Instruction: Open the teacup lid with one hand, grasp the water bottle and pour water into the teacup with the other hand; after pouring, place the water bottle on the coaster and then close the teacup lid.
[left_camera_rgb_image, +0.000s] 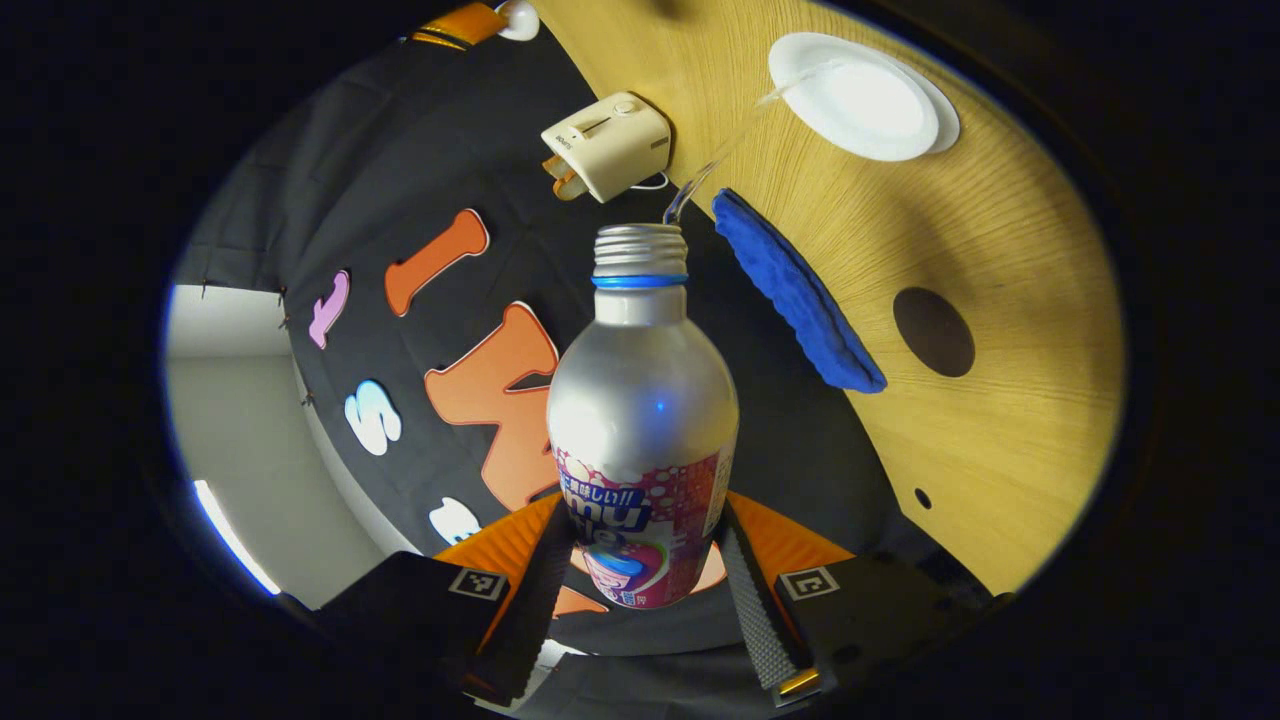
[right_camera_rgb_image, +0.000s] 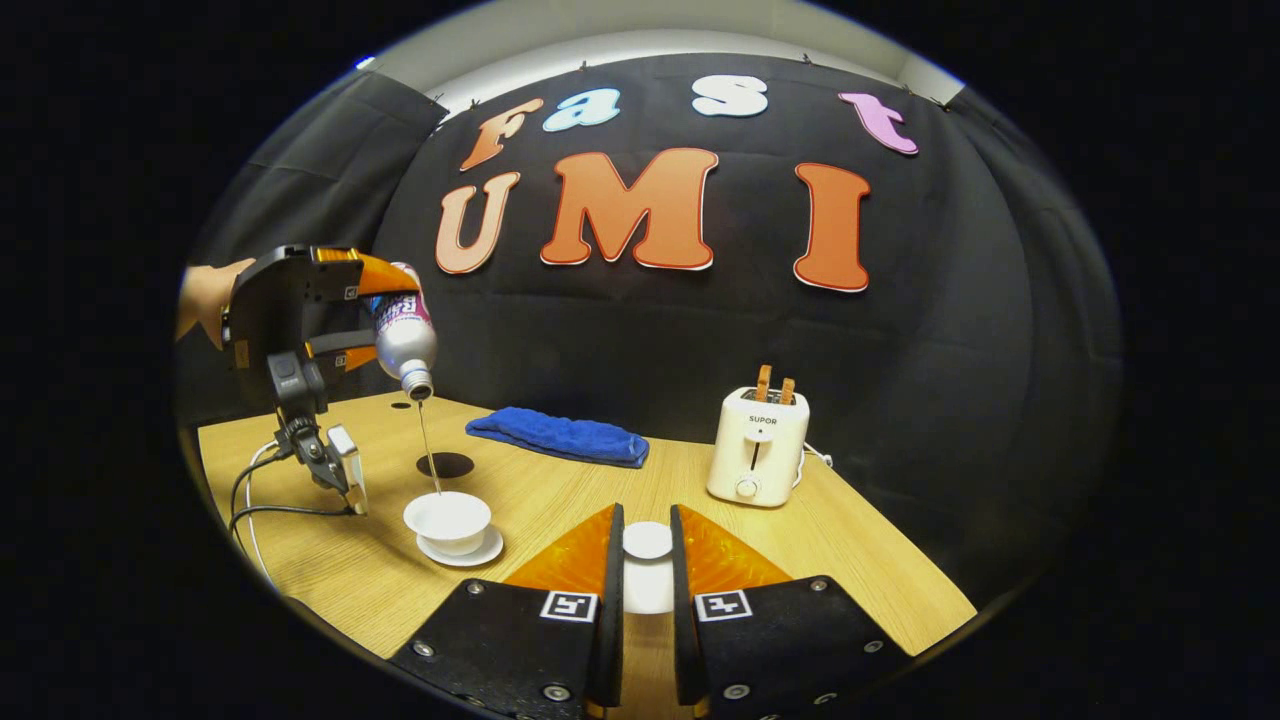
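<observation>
Two tools: both are busy, one pouring and one holding the lid.
Right tool (right_camera_rgb_image: 646, 590): nearest in the right gripper view, low over the counter (right_camera_rgb_image: 860, 560), its fingers closed on the white teacup lid (right_camera_rgb_image: 647, 541), which sits between them.
Left tool (left_camera_rgb_image: 640, 590): its fingers clamp the lower body of the water bottle (left_camera_rgb_image: 642, 410); in the right gripper view that same tool (right_camera_rgb_image: 370, 300) hangs well above the counter's left side.
Bottle axis: tipped mouth-down (steeply, neck toward the cup), with a thin stream of water running from the mouth.
Teacup (right_camera_rgb_image: 447, 520): open, on its saucer, directly beneath the bottle mouth; the stream lands inside its rim.
Coaster (right_camera_rgb_image: 445, 465): a dark round disc just behind the teacup, below the left tool, which I judge is the nearer one for setting the bottle down.
Farther back: a blue cloth (right_camera_rgb_image: 560, 437) and a toaster (right_camera_rgb_image: 757, 445) near the counter's rear edge.
</observation>
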